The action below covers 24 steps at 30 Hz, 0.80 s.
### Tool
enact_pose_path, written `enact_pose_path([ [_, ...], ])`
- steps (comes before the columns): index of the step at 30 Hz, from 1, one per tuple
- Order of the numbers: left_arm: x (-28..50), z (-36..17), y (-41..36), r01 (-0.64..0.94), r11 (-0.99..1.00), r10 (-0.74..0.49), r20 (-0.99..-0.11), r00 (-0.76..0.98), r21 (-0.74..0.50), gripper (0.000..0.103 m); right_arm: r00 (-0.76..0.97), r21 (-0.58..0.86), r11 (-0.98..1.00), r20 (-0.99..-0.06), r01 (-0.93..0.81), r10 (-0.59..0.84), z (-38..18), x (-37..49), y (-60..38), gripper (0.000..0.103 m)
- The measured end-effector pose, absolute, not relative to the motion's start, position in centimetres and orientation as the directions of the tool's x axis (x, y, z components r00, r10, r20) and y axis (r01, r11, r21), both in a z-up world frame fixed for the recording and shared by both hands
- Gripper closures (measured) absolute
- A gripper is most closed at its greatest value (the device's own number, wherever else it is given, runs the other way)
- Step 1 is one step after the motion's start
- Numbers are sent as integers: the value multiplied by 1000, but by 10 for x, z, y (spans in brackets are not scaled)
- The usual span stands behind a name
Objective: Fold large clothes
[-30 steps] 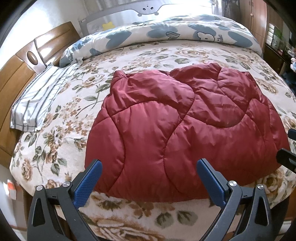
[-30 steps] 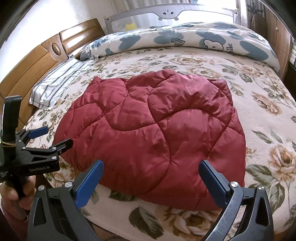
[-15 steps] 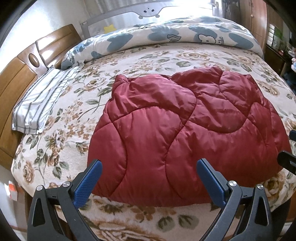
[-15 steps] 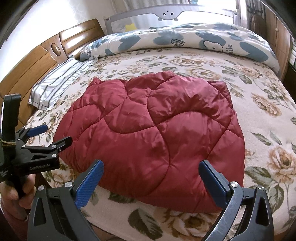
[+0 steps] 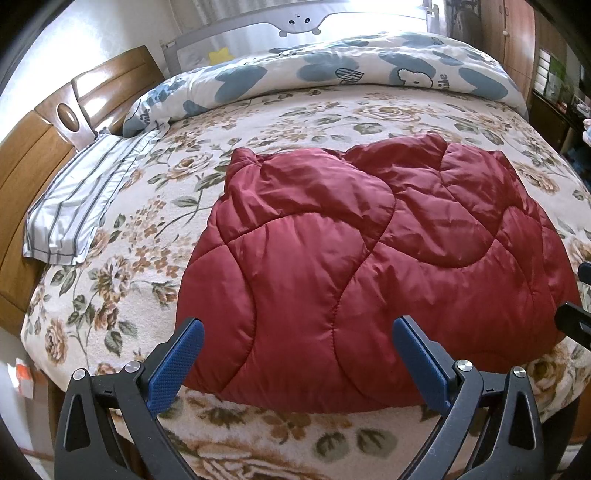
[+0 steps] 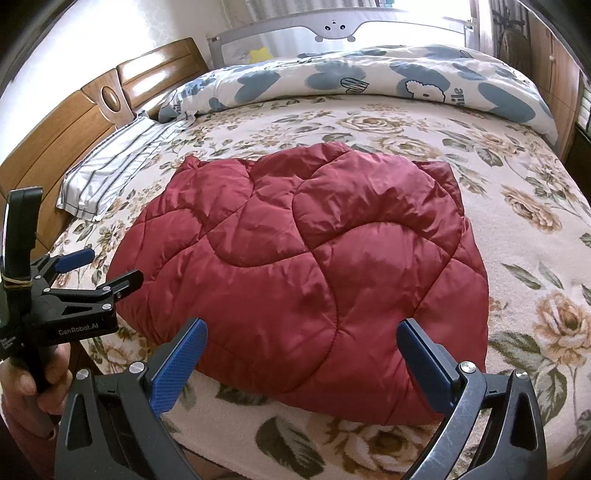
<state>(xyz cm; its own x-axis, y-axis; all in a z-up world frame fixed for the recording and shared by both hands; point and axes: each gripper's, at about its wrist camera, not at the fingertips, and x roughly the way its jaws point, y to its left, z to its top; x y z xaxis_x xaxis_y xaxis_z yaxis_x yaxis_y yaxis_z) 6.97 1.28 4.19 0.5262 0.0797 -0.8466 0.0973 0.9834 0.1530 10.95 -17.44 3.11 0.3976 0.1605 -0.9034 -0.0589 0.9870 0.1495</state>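
A dark red quilted padded jacket (image 5: 369,266) lies folded into a rounded bundle on the floral bedspread (image 5: 122,280); it also shows in the right wrist view (image 6: 306,273). My left gripper (image 5: 295,332) is open and empty, held above the bed's near edge in front of the jacket. It also shows at the left of the right wrist view (image 6: 107,267). My right gripper (image 6: 301,332) is open and empty, in front of the jacket's near right part. Neither gripper touches the jacket.
A striped pillow (image 5: 85,206) lies at the left by the wooden headboard (image 5: 33,155). A rolled blue-and-white duvet (image 5: 332,74) lies along the far side by a grey bed rail (image 5: 295,22). Wooden cabinets (image 6: 554,66) stand at the right.
Both grippers have drawn back a little from the bed, so the jacket sits slightly farther away. The jacket has not moved. Both stay open.
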Motion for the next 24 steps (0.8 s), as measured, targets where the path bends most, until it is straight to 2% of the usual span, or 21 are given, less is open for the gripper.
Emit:
enact_pose_path([
  [24,72,42,13,89,986,75,-851,520,141,1,395,154,987,-904,-55,163,30,112,-178,0],
])
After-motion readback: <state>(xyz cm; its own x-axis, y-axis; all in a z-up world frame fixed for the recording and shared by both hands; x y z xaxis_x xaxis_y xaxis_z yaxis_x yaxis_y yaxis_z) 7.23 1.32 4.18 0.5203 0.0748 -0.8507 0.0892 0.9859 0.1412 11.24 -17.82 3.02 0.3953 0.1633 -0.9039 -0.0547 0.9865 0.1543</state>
